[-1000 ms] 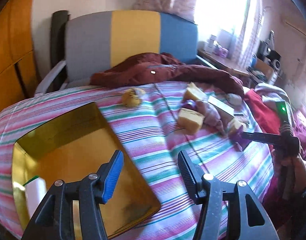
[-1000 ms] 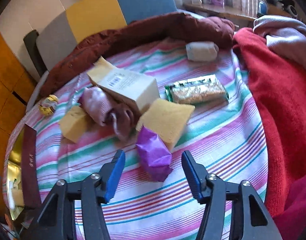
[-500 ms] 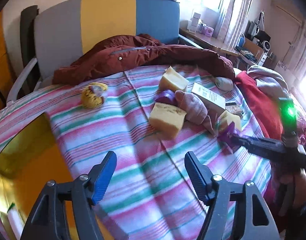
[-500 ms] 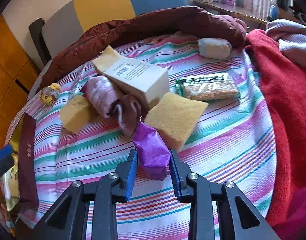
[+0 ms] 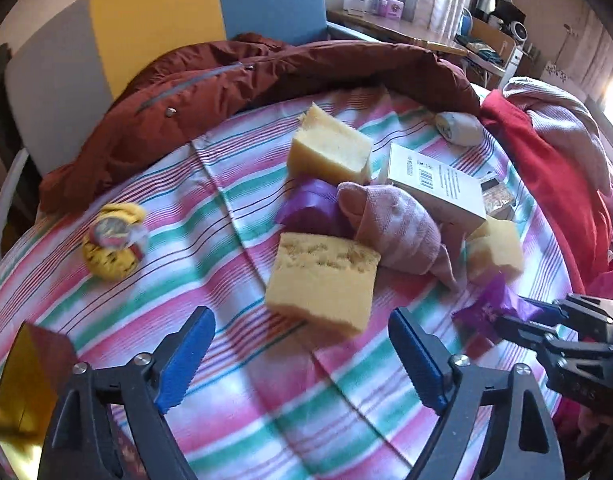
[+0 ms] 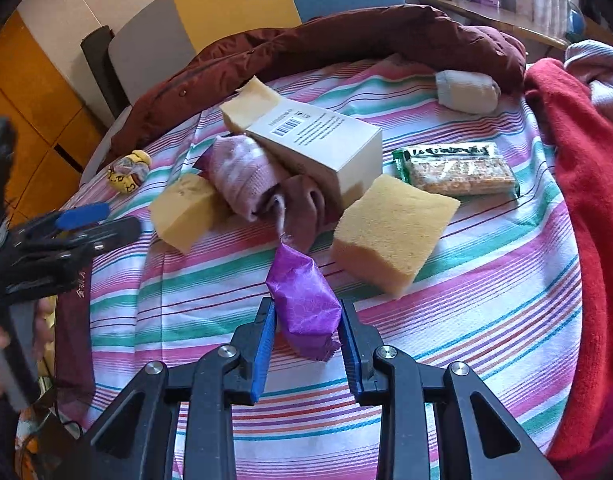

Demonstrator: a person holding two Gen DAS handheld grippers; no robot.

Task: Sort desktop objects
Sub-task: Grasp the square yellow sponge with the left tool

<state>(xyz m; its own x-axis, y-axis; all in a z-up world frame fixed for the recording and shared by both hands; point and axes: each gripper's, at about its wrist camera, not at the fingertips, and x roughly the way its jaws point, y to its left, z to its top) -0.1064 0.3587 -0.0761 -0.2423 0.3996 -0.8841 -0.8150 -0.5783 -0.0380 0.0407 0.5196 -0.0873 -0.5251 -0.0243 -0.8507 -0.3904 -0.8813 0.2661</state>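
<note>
My right gripper (image 6: 306, 336) is shut on a purple wrapped packet (image 6: 304, 304) at the near side of the striped cloth; the packet also shows in the left wrist view (image 5: 492, 306). My left gripper (image 5: 302, 356) is open and empty, just in front of a yellow sponge (image 5: 322, 280). Behind it lie a pink sock (image 5: 398, 232), a second purple packet (image 5: 310, 208), a white box (image 5: 438, 184) and another sponge (image 5: 330, 152). A third sponge (image 6: 390, 232) lies right of the held packet.
A gold tray (image 5: 26, 384) sits at the left edge. A yellow rolled sock (image 5: 114, 236) lies far left, a snack bar (image 6: 458, 168) and grey rolled sock (image 6: 466, 92) far right. A maroon jacket (image 5: 266, 72) and red cloth (image 6: 586, 200) border the table.
My right gripper closed on the purple packet. My left gripper swung right from over the gold tray toward the sponge pile, staying open.
</note>
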